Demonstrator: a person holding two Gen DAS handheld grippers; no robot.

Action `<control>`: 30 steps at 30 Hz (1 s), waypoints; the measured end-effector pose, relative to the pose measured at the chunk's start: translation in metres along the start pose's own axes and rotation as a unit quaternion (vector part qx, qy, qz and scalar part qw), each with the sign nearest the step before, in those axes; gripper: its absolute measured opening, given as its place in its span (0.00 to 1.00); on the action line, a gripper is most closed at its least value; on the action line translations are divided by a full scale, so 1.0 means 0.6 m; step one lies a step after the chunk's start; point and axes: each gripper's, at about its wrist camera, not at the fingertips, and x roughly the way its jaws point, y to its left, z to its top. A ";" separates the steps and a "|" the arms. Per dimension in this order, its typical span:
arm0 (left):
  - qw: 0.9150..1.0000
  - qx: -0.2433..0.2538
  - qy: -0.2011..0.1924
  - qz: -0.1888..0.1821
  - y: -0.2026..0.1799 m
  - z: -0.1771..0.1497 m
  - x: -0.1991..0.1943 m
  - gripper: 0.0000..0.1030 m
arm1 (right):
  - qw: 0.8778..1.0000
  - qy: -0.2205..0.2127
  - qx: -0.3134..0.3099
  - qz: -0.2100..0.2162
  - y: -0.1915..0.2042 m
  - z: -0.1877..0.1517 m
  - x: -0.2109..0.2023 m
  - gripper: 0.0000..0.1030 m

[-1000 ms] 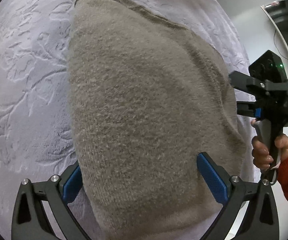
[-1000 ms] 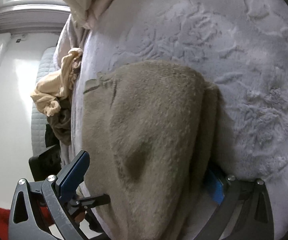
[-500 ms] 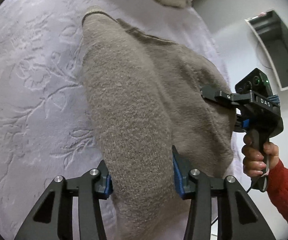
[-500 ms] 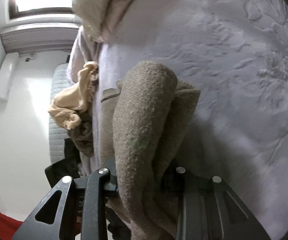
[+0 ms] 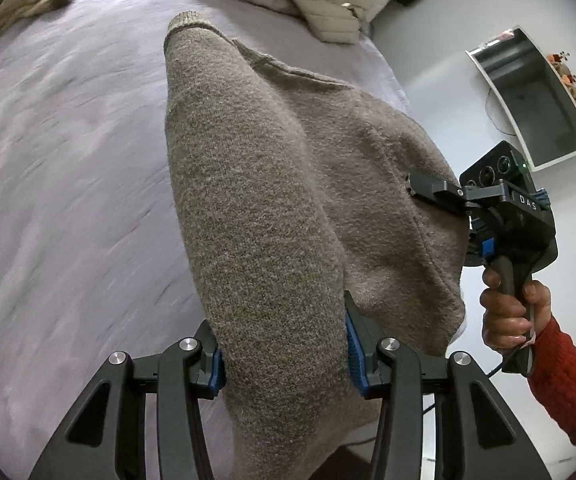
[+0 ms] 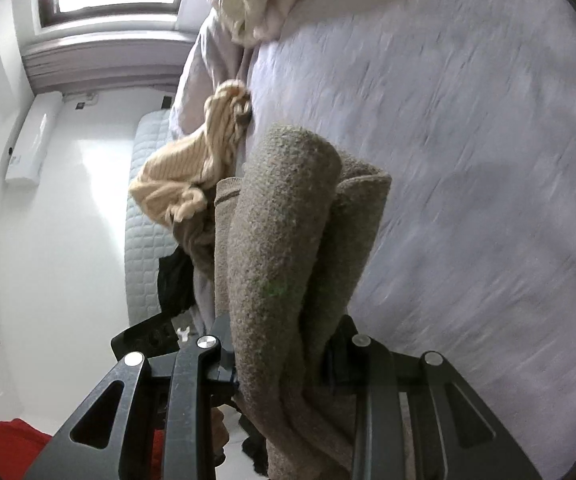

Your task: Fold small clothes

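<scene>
A taupe knit sweater (image 5: 271, 216) is shown lifted at its near edge by both grippers, while its far part, ending in a ribbed cuff (image 5: 185, 24), lies on the lilac bedspread (image 5: 59, 168). The left gripper (image 5: 281, 354) is closed on a thick fold of the knit, which is pressed between the blue pads (image 5: 352, 340); the fold fills the gap, so the jaws are held narrow rather than fully together. The right gripper (image 5: 438, 200), held in a hand (image 5: 510, 308) below a red sleeve (image 5: 568, 380), is clamped on the opposite side of the same edge. In the right wrist view, two rolled layers of the sweater (image 6: 283, 248) are seen pinched between that gripper's jaws (image 6: 283, 364), which are likewise narrowed on cloth.

The two grips are set well apart along one edge, presumably so that the edge is kept taut and level as it is carried over the rest of the garment. The fold is judged to be under way, not finished. The bedspread is streaked in both views, so its pattern cannot be read. Other clothes, a cream garment (image 5: 320, 4) and a tan knit (image 6: 191, 168), are piled at the far side of the bed, clear of the working area.
</scene>
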 end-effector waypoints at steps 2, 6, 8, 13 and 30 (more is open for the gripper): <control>1.000 -0.009 0.000 0.010 0.019 -0.021 -0.018 0.46 | 1.000 0.011 0.003 0.003 0.000 -0.020 0.033 0.31; 0.998 -0.041 0.004 0.042 0.077 -0.070 -0.024 0.47 | 0.999 0.036 0.006 -0.013 -0.020 -0.045 0.108 0.31; 0.996 -0.054 0.007 0.069 0.095 -0.075 0.004 0.47 | 0.998 0.048 0.011 -0.038 -0.040 -0.044 0.140 0.31; 0.988 -0.100 0.008 0.115 0.146 -0.105 0.027 0.56 | 0.985 0.053 0.016 -0.163 -0.068 -0.034 0.163 0.37; 0.967 -0.085 -0.050 0.235 0.129 -0.136 -0.085 0.91 | 0.937 0.074 -0.157 -0.305 0.054 -0.180 0.187 0.29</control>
